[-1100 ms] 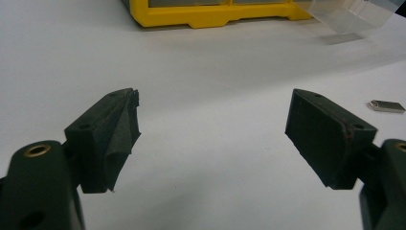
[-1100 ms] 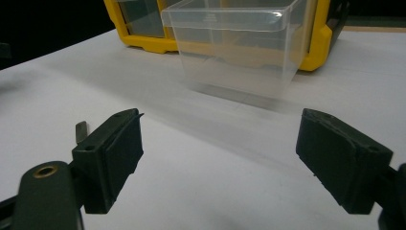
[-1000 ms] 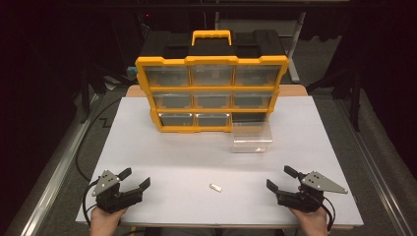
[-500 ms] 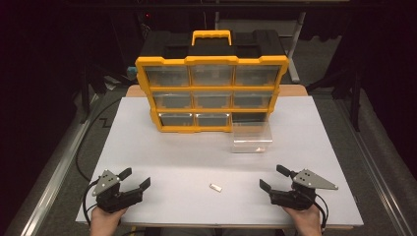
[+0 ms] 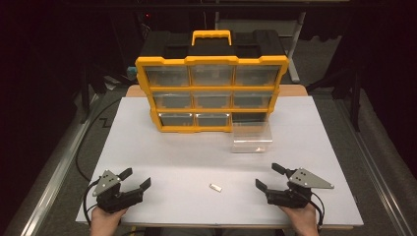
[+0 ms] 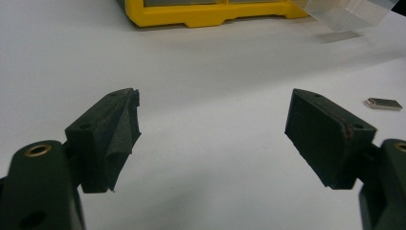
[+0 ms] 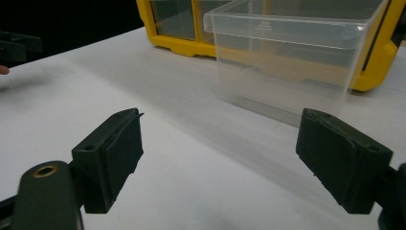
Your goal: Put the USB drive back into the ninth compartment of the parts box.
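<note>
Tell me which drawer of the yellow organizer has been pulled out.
The bottom-right one: its slot is an empty dark gap, while the other eight slots hold their clear drawers. The removed clear drawer stands on the white table just in front of that gap.

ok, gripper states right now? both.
Left gripper: open, holding nothing.
Right gripper: open, holding nothing.

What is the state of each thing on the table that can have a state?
Left claw: open, holding nothing.
Right claw: open, holding nothing.
Clear drawer: out of the organizer, upright on the table.
Organizer: standing, bottom-right slot without its drawer.
Small metal piece: lying flat between the claws, untouched.
</note>
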